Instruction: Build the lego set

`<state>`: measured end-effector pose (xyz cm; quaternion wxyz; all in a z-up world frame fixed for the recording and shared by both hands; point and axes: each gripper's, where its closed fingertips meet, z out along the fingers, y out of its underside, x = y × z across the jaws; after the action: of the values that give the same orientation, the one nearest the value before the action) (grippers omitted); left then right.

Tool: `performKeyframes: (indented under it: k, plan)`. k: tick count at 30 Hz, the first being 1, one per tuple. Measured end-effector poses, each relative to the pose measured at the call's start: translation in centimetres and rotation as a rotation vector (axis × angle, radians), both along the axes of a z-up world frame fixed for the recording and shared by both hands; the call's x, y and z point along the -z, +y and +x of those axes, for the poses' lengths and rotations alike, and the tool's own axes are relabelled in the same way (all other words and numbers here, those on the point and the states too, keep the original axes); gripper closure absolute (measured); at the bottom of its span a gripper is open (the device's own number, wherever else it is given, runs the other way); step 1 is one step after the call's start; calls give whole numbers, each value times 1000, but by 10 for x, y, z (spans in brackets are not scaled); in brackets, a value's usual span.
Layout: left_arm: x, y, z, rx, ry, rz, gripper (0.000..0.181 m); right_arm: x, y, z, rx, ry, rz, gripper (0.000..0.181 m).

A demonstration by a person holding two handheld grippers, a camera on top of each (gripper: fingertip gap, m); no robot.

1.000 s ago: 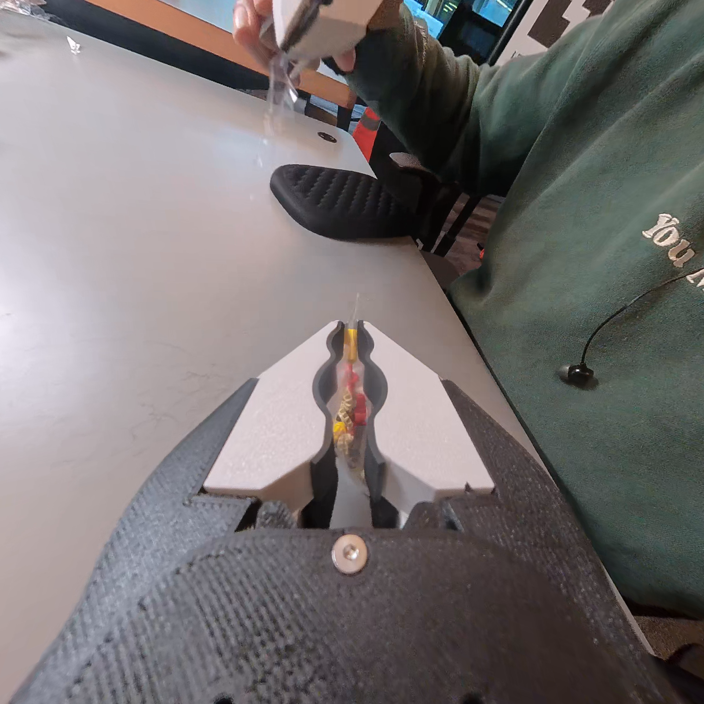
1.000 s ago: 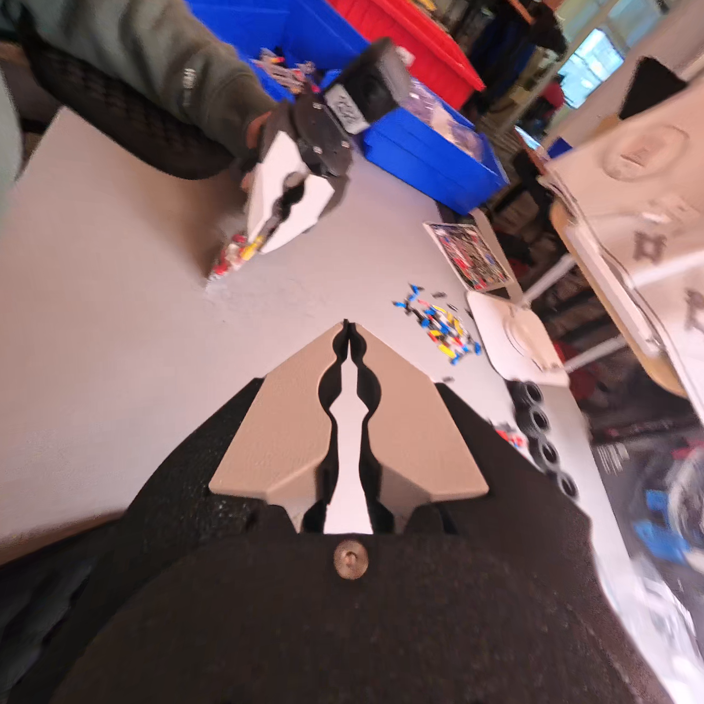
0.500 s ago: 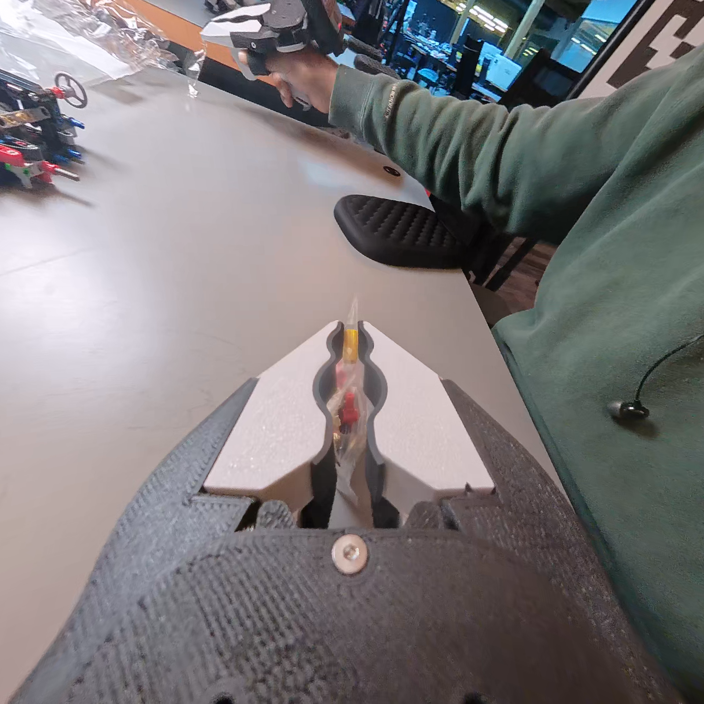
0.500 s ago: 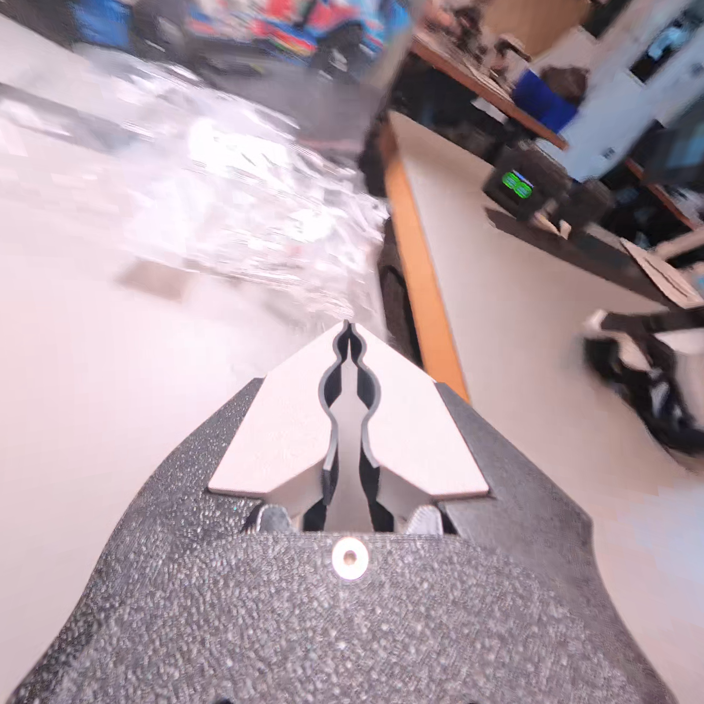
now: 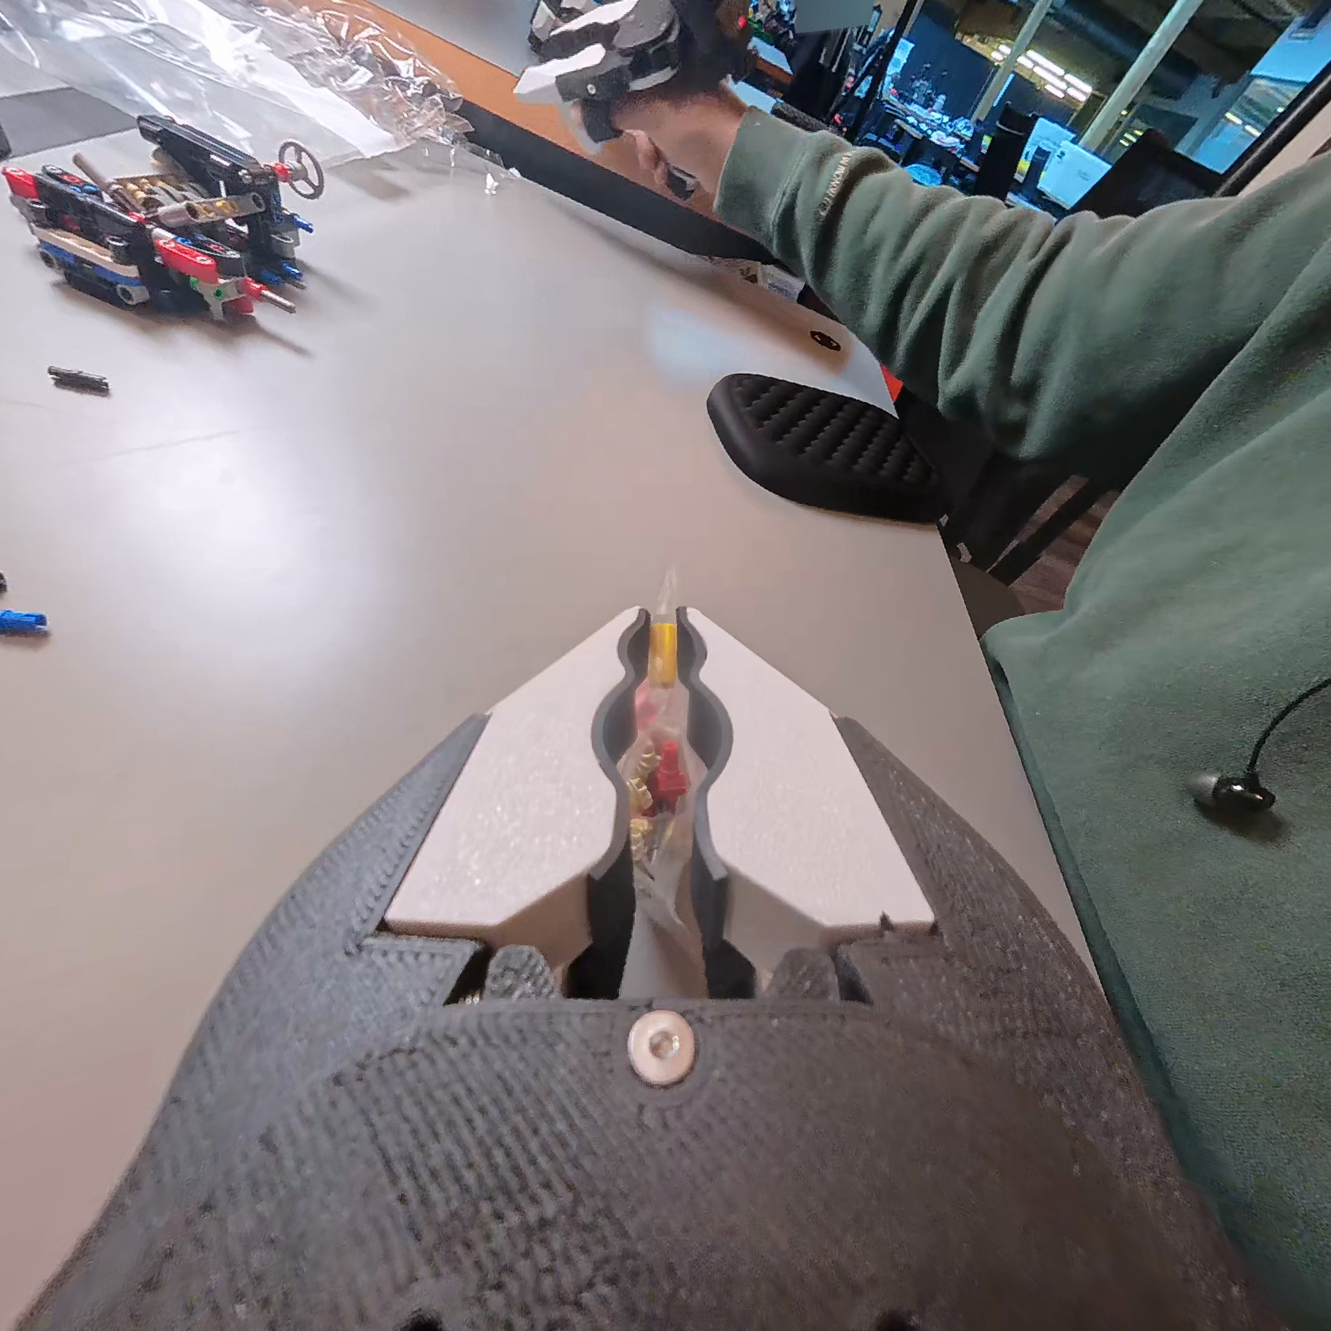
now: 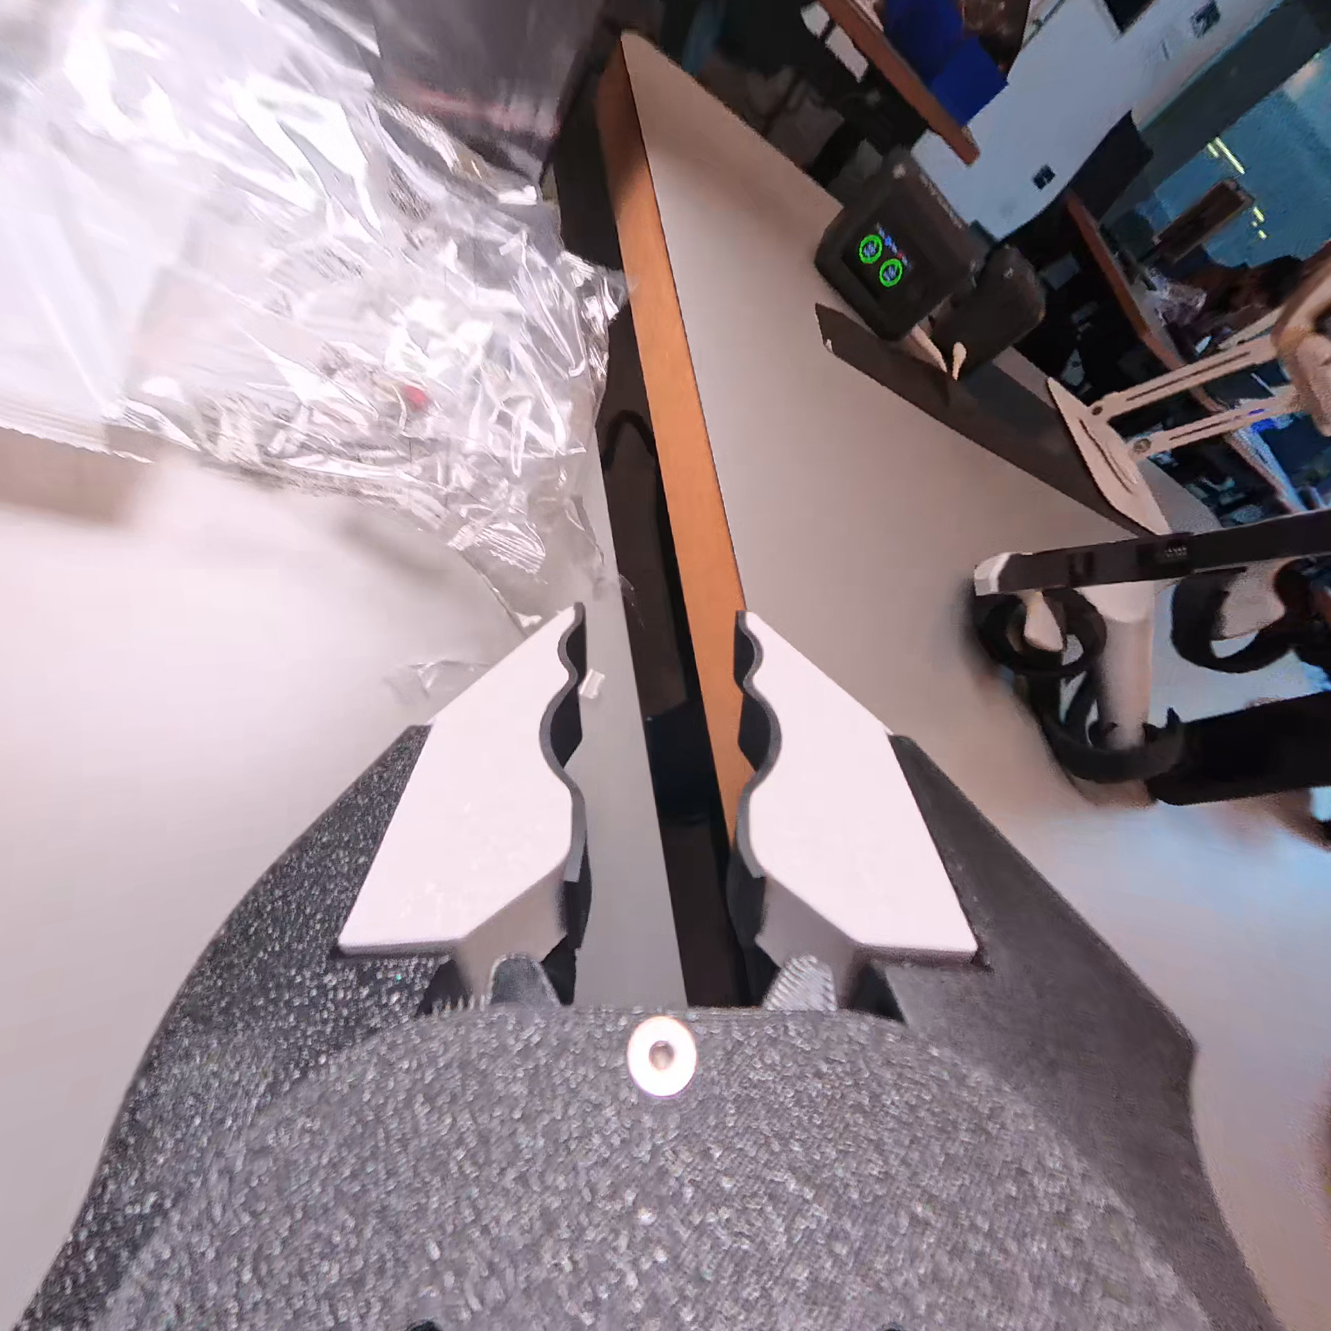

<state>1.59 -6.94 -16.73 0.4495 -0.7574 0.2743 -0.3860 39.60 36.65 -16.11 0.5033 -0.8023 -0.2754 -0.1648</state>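
L gripper point(image 5: 662, 619) pinches parts bag point(image 5: 659, 763); R gripper point(image 6: 659, 634) spread, probably over plastic scraps point(image 6: 425, 677).

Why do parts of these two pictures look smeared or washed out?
Left wrist view: mostly sharp; the grey table carries soft light reflections, and the wide lens bends its edge. Right wrist view: motion blur smears the cables at right; the crumpled clear plastic bags glare nearly white, and the tabletop at left is overexposed.
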Motion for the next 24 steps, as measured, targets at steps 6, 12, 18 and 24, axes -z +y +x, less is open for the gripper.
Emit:
performKeyframes:
  k: [6,12,18,24]
  plan:
    - [-8,8,-12,-76,3,29,176,-40,-58,-90,-361,326,50,148]
    - [-16,12,-18,-115,17,77,176,-66,-233,-265,-1054,634,-179,148]
    - [-26,7,-13,-84,-33,97,176,16,-412,-375,-1634,292,-478,132]
    - [-31,10,-40,-165,-41,97,176,34,-432,-426,-1707,245,-533,176]
